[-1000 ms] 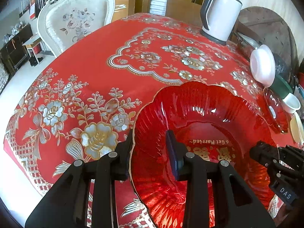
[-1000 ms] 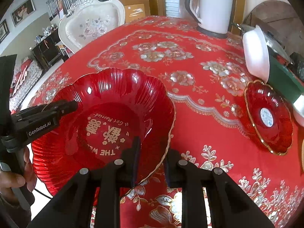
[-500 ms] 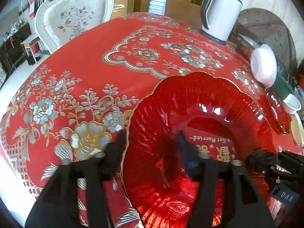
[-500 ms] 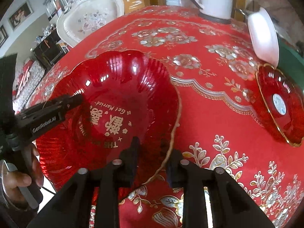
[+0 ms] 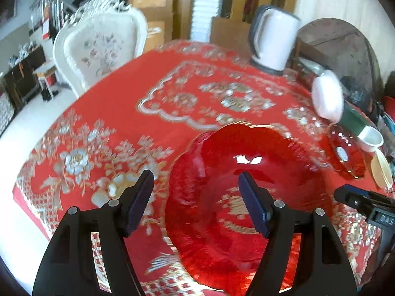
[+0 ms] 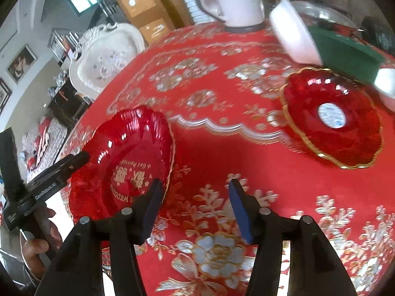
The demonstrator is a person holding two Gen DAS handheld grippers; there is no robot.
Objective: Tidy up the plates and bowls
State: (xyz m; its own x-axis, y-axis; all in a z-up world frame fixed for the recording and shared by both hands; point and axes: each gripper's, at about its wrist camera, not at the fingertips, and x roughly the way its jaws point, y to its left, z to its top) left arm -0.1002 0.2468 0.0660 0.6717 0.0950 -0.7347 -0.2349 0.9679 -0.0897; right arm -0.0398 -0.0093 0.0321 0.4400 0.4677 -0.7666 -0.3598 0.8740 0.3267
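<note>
A large red glass plate [image 5: 246, 197] with gold lettering lies on the red floral tablecloth near the table's front edge; it also shows in the right wrist view [image 6: 123, 167]. My left gripper [image 5: 195, 197] is open, its jaws straddling the plate's left rim without gripping it. My right gripper [image 6: 195, 209] is open and empty, just right of the plate's rim. A smaller red plate [image 6: 333, 118] with a gold rim sits at the right. A white bowl [image 6: 293, 29] leans on a green object behind it.
A white kettle [image 5: 274, 39] stands at the far side of the table. A white cup [image 5: 370, 139] and a cream dish [image 5: 382, 172] lie at the right edge. An ornate white chair [image 5: 98, 46] stands beyond the far left edge.
Both grippers were shut on the large red plate's rim and have opened, letting it go. Both have drawn back and upward; the right one has swung rightward off the plate.
</note>
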